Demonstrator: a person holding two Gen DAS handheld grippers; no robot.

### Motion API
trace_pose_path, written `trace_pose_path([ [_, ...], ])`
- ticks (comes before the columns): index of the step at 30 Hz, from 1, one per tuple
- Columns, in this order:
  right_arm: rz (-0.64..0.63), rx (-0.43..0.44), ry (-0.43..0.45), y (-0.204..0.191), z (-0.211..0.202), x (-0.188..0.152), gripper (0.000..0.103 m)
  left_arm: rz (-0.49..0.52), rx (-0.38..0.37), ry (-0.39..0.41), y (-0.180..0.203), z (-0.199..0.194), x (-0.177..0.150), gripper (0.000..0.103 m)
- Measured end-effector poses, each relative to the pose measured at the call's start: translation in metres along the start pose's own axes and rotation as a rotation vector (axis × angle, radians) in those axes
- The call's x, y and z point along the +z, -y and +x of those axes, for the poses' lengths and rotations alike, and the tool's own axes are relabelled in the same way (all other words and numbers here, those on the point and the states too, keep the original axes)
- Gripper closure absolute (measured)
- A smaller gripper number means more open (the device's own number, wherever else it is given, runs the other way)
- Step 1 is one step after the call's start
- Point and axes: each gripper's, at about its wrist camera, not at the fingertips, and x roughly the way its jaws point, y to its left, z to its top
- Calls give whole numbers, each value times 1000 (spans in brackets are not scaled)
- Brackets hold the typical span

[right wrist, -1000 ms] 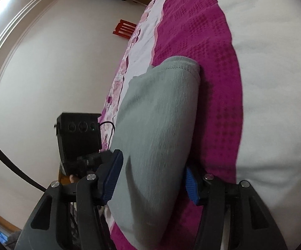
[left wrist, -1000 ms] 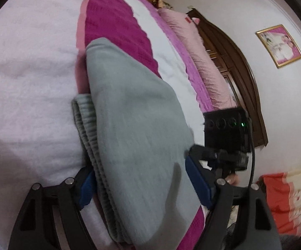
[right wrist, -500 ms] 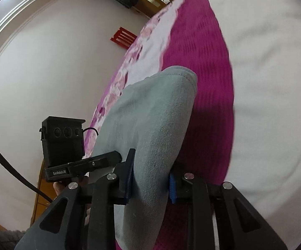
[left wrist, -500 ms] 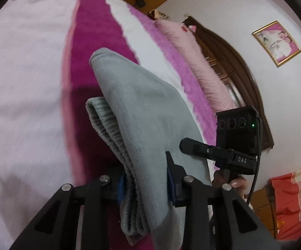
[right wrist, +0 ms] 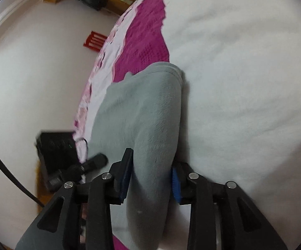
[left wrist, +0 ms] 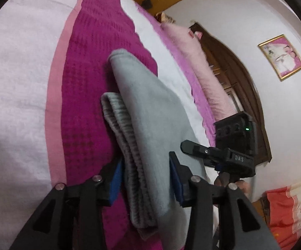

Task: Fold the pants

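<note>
Grey fleece pants (left wrist: 150,125), folded into a thick bundle, run forward from between the jaws of both grippers and lie over the bed cover (left wrist: 21,83). The left gripper (left wrist: 145,179) has its two blue-padded jaws pressed against the near end of the bundle, one pad on each side, pinching the stacked layers; the ribbed waistband (left wrist: 119,125) sits against the left-hand jaw, and the smooth folded layer rises beyond it toward the far rounded fold. Left of these jaws lies the magenta stripe (left wrist: 83,83) of the cover, then a pale pink band and white cloth. Right of them the other tool's black camera box (left wrist: 236,133) shows, with a pink pillow (left wrist: 194,58) and a dark wooden headboard (left wrist: 240,87) farther ahead, and a gold-framed picture (left wrist: 281,57) on the wall.

The right gripper (right wrist: 150,179) likewise pinches the pants (right wrist: 142,114), its jaws closed on a rolled edge of the cloth. Right of these jaws spreads white cover (right wrist: 244,73); ahead and to the left runs the magenta stripe (right wrist: 148,35), and the left tool's black box (right wrist: 56,150) sits beside the left-hand jaw.
</note>
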Motion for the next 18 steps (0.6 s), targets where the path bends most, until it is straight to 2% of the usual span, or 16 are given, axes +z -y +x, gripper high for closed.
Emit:
trace_pose_path([
  [3,-27,-25,2,-2,-4,-5,65,1,-8,-3,-3,-6,0,56],
  [5,-28,-32,8,-1,-6,-1,64,-8,-11,-11,-5,-2,13,50],
  [7,-37,-51,13,-2,-9,4,61,7,2,-3,-1,-9,20,29],
  [8,-40,-66,22,-2,-14,4,61,26,31,15,1,-16,20,23],
  [9,-41,-79,29,-1,-20,3,59,46,91,52,5,-26,24,14],
  [10,-46,-99,42,-2,-26,5,58,58,129,85,10,-33,26,10],
  [12,-78,-182,92,-7,-38,5,57,87,204,163,16,-54,31,9],
  [15,-97,-271,152,-11,-48,5,57,122,267,236,24,-71,33,9],
  [17,-117,-280,180,-19,-53,4,57,144,344,276,30,-75,31,18],
  [18,-134,-295,203,-24,-56,2,57,168,370,286,34,-77,28,32],
])
